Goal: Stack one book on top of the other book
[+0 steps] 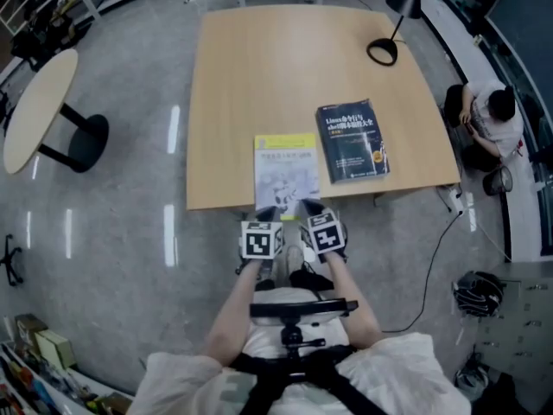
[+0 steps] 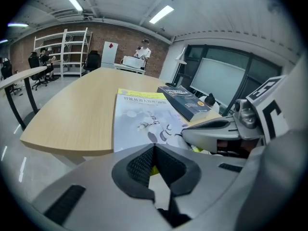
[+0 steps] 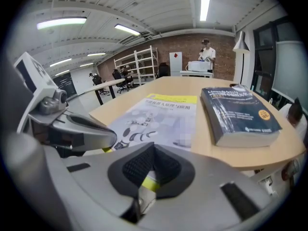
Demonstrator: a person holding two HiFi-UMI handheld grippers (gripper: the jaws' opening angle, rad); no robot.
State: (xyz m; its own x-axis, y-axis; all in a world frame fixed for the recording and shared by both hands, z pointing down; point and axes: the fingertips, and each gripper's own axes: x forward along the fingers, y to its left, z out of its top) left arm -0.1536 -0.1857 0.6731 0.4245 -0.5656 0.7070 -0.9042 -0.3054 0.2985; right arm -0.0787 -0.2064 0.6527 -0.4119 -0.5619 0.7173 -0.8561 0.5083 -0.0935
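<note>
A thin white book with yellow bands (image 1: 287, 173) lies at the table's front edge, slightly overhanging it. Just to its right lies a thick dark blue book (image 1: 352, 141), flat and apart from it. My left gripper (image 1: 271, 213) and right gripper (image 1: 307, 207) are side by side over the thin book's near edge, both shut. In the left gripper view the jaws (image 2: 154, 147) meet above the thin book (image 2: 142, 117), the dark book (image 2: 185, 100) beyond. In the right gripper view the jaws (image 3: 154, 145) meet over the same book (image 3: 159, 117); the dark book (image 3: 238, 112) is at right. Whether the tips touch the book is hidden.
The wooden table (image 1: 259, 76) carries a lamp base (image 1: 382, 52) at its far right corner. A round side table (image 1: 34, 106) stands to the left. A seated person (image 1: 492, 115) is at the right, and a cable (image 1: 432, 258) runs across the floor.
</note>
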